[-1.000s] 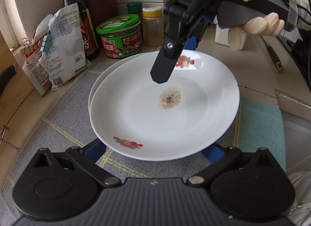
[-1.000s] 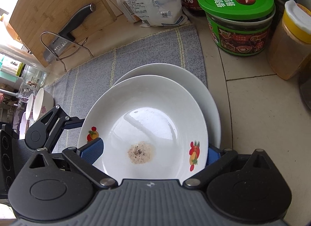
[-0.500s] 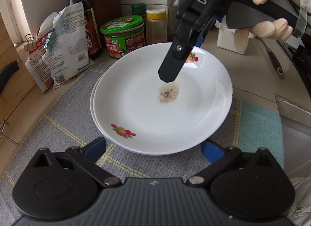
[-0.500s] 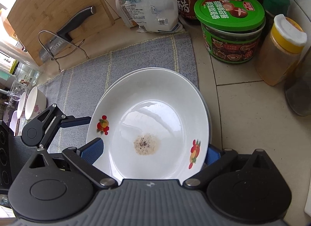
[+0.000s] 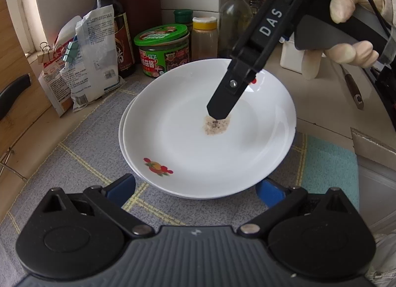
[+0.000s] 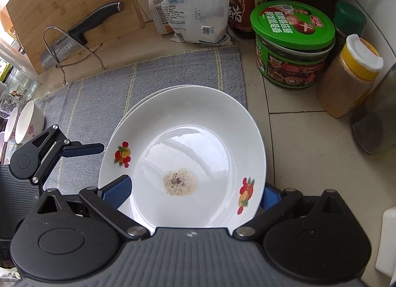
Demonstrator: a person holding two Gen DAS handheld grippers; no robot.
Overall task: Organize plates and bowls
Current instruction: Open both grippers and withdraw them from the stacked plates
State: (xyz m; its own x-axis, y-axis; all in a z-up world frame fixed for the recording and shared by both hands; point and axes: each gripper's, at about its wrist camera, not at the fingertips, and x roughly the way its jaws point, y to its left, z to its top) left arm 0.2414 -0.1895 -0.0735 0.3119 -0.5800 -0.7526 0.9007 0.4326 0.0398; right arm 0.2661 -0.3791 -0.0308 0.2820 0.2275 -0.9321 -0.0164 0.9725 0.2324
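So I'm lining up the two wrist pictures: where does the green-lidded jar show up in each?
Left wrist: green-lidded jar sits upper centre-left, behind the far rim of the top plate.
Right wrist: green-lidded jar sits upper right, beyond the plate.
Shared landmark: the yellow-capped spice bottle right beside it.

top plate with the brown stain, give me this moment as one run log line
top plate | stacked on second plate | right gripper grips rim | left gripper open

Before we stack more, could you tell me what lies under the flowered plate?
A second white plate shows only as a rim beneath the flowered plate, on the grey mat; the rest is covered.
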